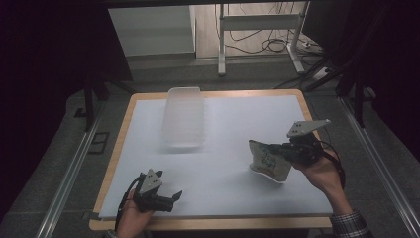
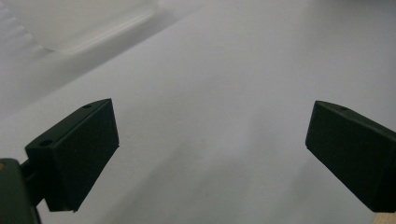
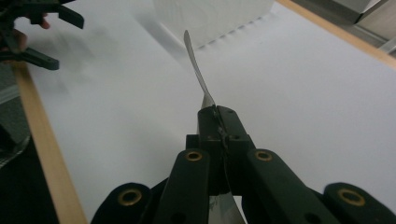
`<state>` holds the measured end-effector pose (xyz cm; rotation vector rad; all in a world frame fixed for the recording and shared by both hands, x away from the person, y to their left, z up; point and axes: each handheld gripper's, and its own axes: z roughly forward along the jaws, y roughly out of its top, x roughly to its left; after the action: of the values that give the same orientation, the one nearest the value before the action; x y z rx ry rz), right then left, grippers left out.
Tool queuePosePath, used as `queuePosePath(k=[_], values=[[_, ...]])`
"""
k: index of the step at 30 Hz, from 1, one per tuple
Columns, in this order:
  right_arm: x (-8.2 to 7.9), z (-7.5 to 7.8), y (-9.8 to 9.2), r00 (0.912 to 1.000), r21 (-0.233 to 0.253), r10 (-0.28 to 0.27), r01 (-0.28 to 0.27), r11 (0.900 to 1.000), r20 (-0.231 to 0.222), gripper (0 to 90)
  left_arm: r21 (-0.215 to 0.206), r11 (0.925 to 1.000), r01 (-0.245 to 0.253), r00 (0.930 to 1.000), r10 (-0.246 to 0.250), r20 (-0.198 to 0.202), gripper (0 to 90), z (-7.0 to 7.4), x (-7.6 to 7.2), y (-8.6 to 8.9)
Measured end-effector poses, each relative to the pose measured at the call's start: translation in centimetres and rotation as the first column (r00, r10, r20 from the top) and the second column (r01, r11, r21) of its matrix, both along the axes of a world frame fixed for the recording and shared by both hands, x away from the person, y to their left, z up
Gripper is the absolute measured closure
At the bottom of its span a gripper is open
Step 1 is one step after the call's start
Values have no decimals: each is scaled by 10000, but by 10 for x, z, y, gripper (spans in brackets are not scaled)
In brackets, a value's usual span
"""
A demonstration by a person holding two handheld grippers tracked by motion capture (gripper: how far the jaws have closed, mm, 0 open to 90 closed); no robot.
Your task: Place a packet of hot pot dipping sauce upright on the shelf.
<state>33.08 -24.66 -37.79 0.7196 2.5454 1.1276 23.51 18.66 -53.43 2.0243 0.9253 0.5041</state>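
Note:
A flat pale pouch (image 1: 267, 161) with dark print hangs just above the white table (image 1: 218, 148) at the right, pinched by one edge in my right gripper (image 1: 283, 149). The right gripper view shows this pouch (image 3: 195, 65) edge-on, running away from the closed right gripper (image 3: 218, 114). My left gripper (image 1: 176, 196) rests low near the table's front left, a hand around it. The left gripper (image 2: 210, 130) has its jaws wide apart with only bare table between them. Far off in the right gripper view, that left gripper (image 3: 65, 42) stands open too.
A clear plastic container (image 1: 184, 116) stands at the back of the table, left of centre, also seen as a translucent container (image 3: 210, 18) and a blurred container (image 2: 56, 28). A wooden rim (image 1: 116, 148) borders the white top. Metal frame legs (image 1: 221, 44) and cables lie beyond.

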Motion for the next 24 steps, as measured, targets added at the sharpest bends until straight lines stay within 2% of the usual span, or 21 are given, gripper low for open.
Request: queuePosePath(k=[4,11,18,24], values=[[7,7,0,9998,59,-131,131,9999,131,893,-52,10000,-16,10000,16,-13,28,0,0,0],[19,12,6,10000,467,-72,69,9989,49,893,2,10000,6,10000,-6,-22,28,0,0,0],[34,17,20,9999,410,32,-39,9992,167,893,-15,10000,4,10000,-4,-41,28,-1,0,0],[46,23,34,9996,546,198,-209,9983,199,893,-48,10000,1,10000,-1,-55,27,-1,0,0]])
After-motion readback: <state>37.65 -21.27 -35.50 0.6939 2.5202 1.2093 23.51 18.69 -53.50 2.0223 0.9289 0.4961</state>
